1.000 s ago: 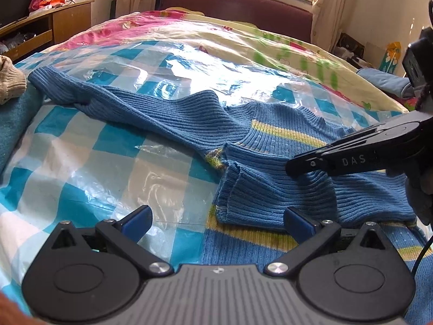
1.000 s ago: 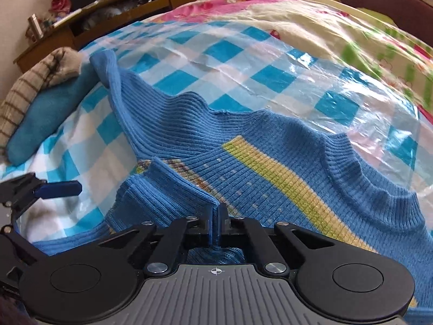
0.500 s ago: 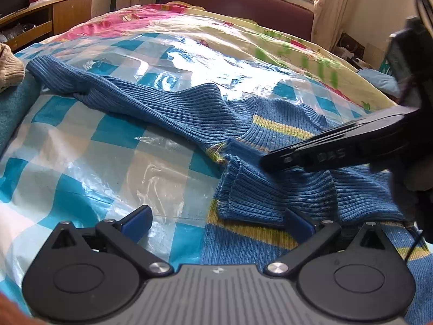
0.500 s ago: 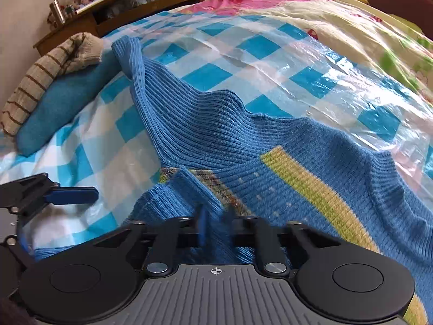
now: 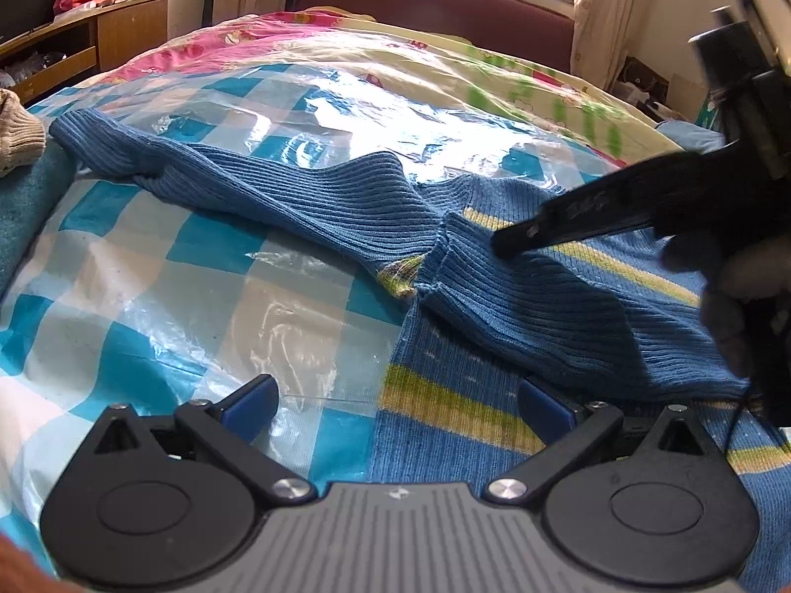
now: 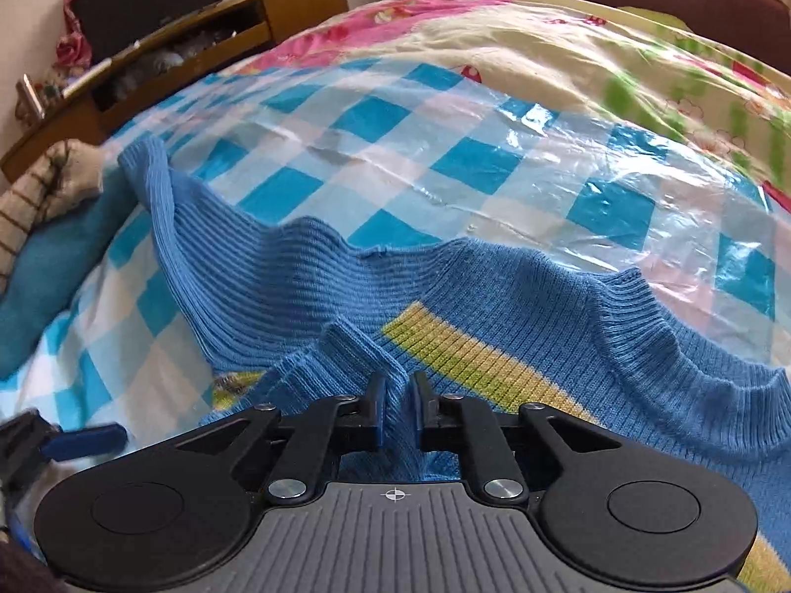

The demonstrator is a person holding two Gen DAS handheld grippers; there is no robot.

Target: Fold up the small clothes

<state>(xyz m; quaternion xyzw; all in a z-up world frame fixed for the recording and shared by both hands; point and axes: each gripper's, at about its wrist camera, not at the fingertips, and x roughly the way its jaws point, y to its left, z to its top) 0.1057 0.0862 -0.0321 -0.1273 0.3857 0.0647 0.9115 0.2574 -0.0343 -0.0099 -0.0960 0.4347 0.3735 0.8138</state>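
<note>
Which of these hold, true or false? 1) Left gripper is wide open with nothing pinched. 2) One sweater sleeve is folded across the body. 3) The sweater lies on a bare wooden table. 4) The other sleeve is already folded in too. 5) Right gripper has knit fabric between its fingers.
1) True: the left gripper stands wide open over the blue sweater, pinching nothing.
2) True: the folded sleeve lies across the striped front.
3) False: it lies on a blue checked plastic sheet over a bed.
4) False: the other sleeve stretches out flat to the side.
5) True: the right gripper has a fold of sleeve between its opening jaws.
</note>
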